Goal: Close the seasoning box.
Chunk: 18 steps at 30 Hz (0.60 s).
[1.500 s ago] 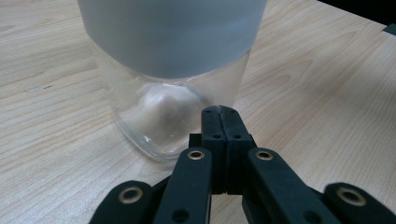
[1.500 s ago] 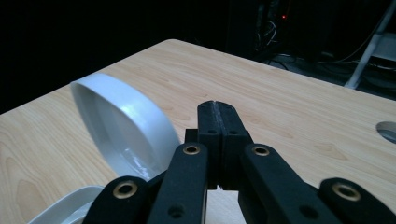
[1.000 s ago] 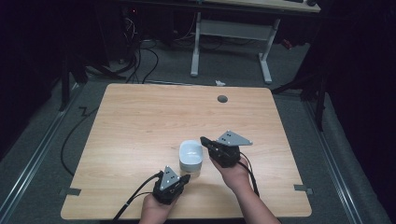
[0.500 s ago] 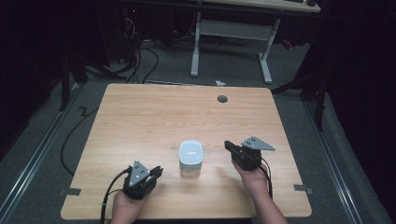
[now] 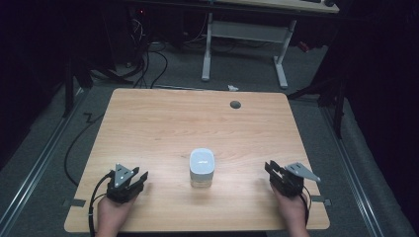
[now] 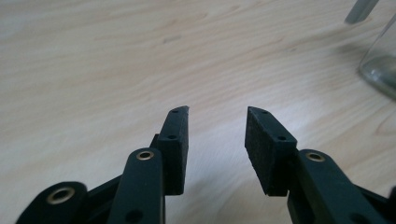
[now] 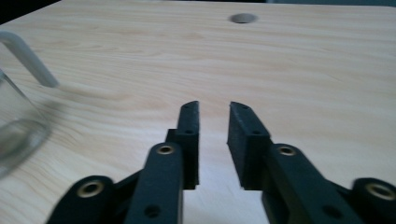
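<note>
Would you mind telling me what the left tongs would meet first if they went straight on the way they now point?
Probably nothing: ahead of the open left tongs lies bare light wooden table. The clear glass jar sits off to the right, apparently outside that line.

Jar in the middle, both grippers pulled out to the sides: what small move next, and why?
Probably bring the right gripper toward the jar. Its jaws are open with nothing between them, the jar stands upright and untouched with its white lid on, and the left gripper is just as open and apart.
</note>
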Available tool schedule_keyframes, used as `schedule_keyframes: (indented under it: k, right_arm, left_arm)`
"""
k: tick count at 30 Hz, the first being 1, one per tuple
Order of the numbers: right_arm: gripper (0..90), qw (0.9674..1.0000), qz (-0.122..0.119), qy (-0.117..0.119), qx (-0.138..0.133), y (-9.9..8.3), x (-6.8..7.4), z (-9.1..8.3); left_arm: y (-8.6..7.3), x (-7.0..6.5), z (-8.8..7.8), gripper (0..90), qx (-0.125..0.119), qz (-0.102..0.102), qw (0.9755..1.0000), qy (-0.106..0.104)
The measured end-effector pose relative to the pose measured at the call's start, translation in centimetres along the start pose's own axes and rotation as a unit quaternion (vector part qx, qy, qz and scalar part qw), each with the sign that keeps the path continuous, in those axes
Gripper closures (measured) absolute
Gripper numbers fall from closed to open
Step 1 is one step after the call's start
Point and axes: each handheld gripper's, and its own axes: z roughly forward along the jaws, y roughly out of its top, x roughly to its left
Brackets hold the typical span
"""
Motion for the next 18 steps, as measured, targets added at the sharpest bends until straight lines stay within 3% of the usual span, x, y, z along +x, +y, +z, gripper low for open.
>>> schedule_keyframes:
  k: [1, 2, 5, 7, 10, 11, 18]
  right_arm:
    - [71.5, 1.0, 0.0, 0.0, 0.0, 0.0, 0.0, 0.0]
    - [69.4, 0.9998, -0.017, -0.01, 0.009, -0.1, 0.0, -0.6]
    - [68.5, 0.9995, -0.021, -0.018, 0.013, -0.2, -0.1, -0.4]
    - [67.5, 0.9996, -0.011, -0.014, 0.024, -0.2, -0.1, 0.2]
    - [66.7, 0.9993, -0.023, -0.01, 0.029, -0.2, 0.2, 0.5]
    - [66.8, 0.9995, -0.017, -0.008, 0.026, -0.3, 0.1, 0.4]
    - [66.8, 0.9993, -0.02, -0.01, 0.029, -0.2, -0.2, 0.3]
  left_arm:
    - [0.0, 0.4, -0.3, 59.9, 0.002, 0.001, 1.0, 0.007]
    - [0.1, 0.7, -0.6, 59.0, 0.0, 0.002, 0.9999, 0.011]
    - [0.5, 1.2, -1.1, 58.4, -0.008, -0.005, 0.9997, 0.021]
    - [0.8, 1.1, -1.3, 57.9, -0.016, -0.015, 0.9996, 0.018]
    - [0.4, 1.0, -1.4, 57.4, -0.011, -0.005, 0.9997, 0.021]
    - [0.2, 1.0, -1.3, 57.4, -0.006, -0.002, 0.9997, 0.023]
    - [0.2, 0.9, -1.0, 57.4, -0.004, -0.003, 0.9998, 0.017]
